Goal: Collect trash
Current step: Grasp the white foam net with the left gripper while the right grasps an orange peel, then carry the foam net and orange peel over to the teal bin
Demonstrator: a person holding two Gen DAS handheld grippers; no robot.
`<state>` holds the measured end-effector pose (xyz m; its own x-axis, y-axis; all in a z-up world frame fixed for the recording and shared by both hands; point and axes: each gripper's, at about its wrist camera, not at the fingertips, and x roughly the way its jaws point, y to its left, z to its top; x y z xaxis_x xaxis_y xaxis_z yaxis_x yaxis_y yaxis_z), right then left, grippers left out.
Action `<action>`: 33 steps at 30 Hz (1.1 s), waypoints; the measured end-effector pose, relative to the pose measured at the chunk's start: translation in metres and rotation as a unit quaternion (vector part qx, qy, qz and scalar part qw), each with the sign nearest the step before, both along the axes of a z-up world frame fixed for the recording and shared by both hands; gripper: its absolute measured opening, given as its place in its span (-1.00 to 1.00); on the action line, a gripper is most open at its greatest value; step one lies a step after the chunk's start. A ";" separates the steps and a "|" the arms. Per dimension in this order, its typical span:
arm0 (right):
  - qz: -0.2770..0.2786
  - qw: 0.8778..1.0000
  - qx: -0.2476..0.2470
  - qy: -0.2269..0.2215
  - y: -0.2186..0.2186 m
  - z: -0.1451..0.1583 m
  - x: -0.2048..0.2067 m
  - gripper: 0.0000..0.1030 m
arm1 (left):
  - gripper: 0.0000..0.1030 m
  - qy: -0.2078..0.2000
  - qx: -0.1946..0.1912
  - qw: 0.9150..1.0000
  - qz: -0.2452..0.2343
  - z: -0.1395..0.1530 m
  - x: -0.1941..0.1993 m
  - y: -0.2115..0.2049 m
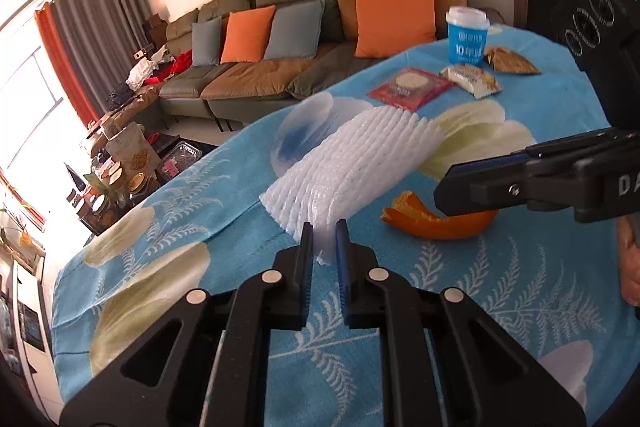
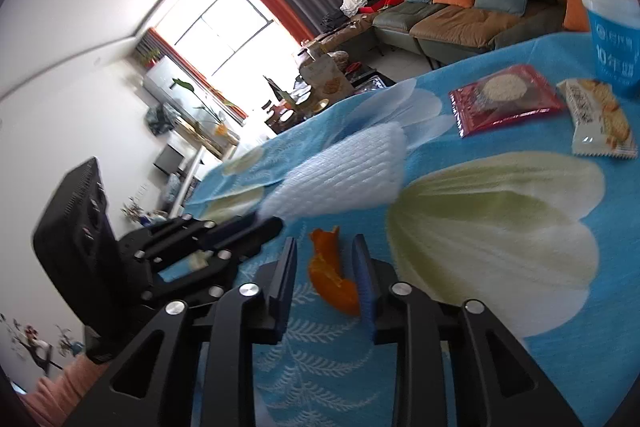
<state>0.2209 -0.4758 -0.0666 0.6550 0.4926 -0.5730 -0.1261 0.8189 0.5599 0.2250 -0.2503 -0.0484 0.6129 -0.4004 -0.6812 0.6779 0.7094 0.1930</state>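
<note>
Left wrist view: left gripper (image 1: pixel 325 227) is clenched on the near edge of the white foam fruit net (image 1: pixel 352 163), pads pinching its corner; the rest of the net extends ahead of the fingertips over the blue floral tablecloth (image 1: pixel 500 287). Right of the left fingertips lies the orange peel (image 1: pixel 436 223), with the right gripper (image 1: pixel 444 191) coming in from the right edge just above it. Farther ahead and right: red snack wrapper (image 1: pixel 410 87), white biscuit wrapper (image 1: pixel 472 79), brown crumpled wrapper (image 1: pixel 510 61), blue paper cup (image 1: pixel 467 35), all well apart from both claws. Right wrist view: right gripper (image 2: pixel 326 243) is released, jaws spread with the orange peel (image 2: pixel 332 275) between them on the cloth; contact with the pads can't be confirmed. Foam net (image 2: pixel 344 175) sits ahead-left, left gripper (image 2: pixel 268 225) on its edge. Red wrapper (image 2: pixel 506 99), biscuit wrapper (image 2: pixel 600 119) and cup (image 2: pixel 614 35) are ahead-right.
</note>
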 end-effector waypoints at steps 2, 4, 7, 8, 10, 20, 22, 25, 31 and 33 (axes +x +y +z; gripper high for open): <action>0.002 1.000 -0.017 0.001 0.002 0.001 0.000 -0.29 | -0.79 0.007 -0.015 1.000 0.001 0.002 -0.002 0.006; 0.010 0.999 -0.046 0.002 0.006 0.003 0.000 -0.28 | -0.80 0.011 -0.028 1.000 0.004 0.007 -0.004 0.014; 0.022 0.996 -0.087 0.006 0.012 0.003 0.001 -0.27 | -0.80 0.010 -0.040 0.999 0.012 0.013 -0.010 0.024; 0.026 0.994 -0.102 0.007 0.016 0.003 0.001 -0.27 | -0.80 0.012 -0.046 0.999 0.014 0.016 -0.013 0.027; 0.034 0.992 -0.124 0.011 0.021 0.000 0.004 -0.27 | -0.80 0.014 -0.057 0.998 0.021 0.021 -0.018 0.035; 0.049 0.984 -0.173 0.007 0.033 0.001 0.003 -0.73 | -0.80 0.041 -0.103 0.992 0.056 0.035 -0.048 0.084; 0.048 0.983 -0.179 0.001 0.036 0.002 0.000 -0.75 | -0.80 0.045 -0.108 0.991 0.069 0.036 -0.056 0.097; 0.050 0.985 -0.166 -0.008 0.037 0.005 -0.007 -0.75 | -0.80 0.051 -0.119 0.988 0.082 0.038 -0.065 0.115; 0.060 0.989 -0.131 -0.029 0.046 0.011 -0.024 -0.76 | -0.80 0.059 -0.142 0.982 0.111 0.042 -0.088 0.153; 0.063 0.990 -0.121 -0.035 0.053 0.014 -0.031 -0.76 | -0.80 0.055 -0.145 0.980 0.123 0.043 -0.098 0.165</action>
<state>0.1895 -0.4230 -0.0527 0.6394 0.4261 -0.6400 -0.2668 0.9036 0.3351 0.1271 -0.0851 -0.0053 0.6446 -0.4357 -0.6282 0.4846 0.8684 -0.1051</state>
